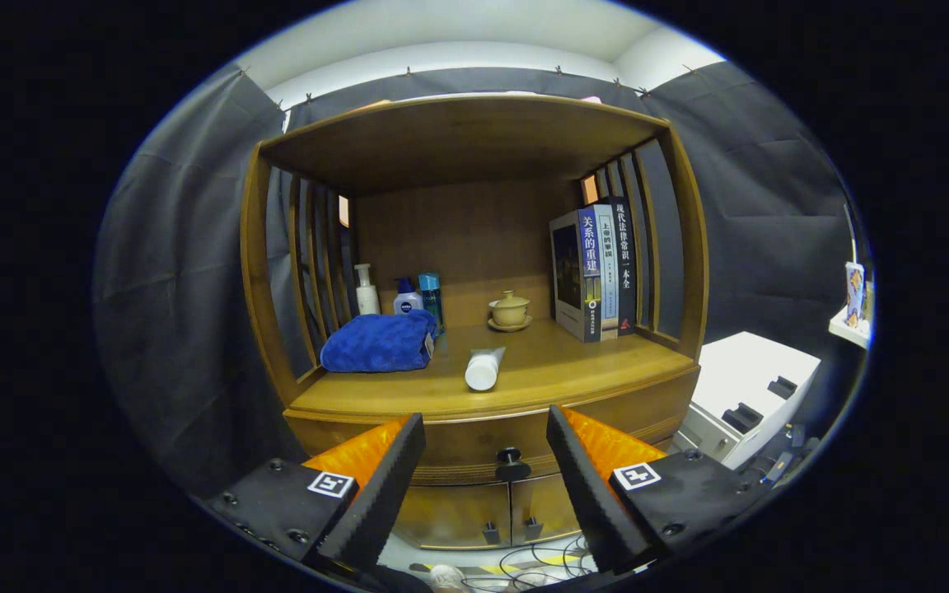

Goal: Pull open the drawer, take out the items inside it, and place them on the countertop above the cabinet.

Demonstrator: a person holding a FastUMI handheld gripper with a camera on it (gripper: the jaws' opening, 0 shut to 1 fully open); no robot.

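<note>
Between the spread fingers of the gripper point(484, 486), which are held wide apart with nothing gripped, the dark round knob point(510, 455) of the closed drawer point(474, 445) is seen just ahead of the tips. Below the drawer, two cabinet doors point(483, 512) are shut. On the countertop point(573, 362), a white tube point(483, 368) is laid near the front edge, and a folded blue towel point(379, 342) is set toward the left edge. Farther back, three bottles point(400, 298) are stood in the rear left corner, a lidded teacup point(510, 310) is placed at the back, and upright books point(594, 272) are ranged along the right side.
</note>
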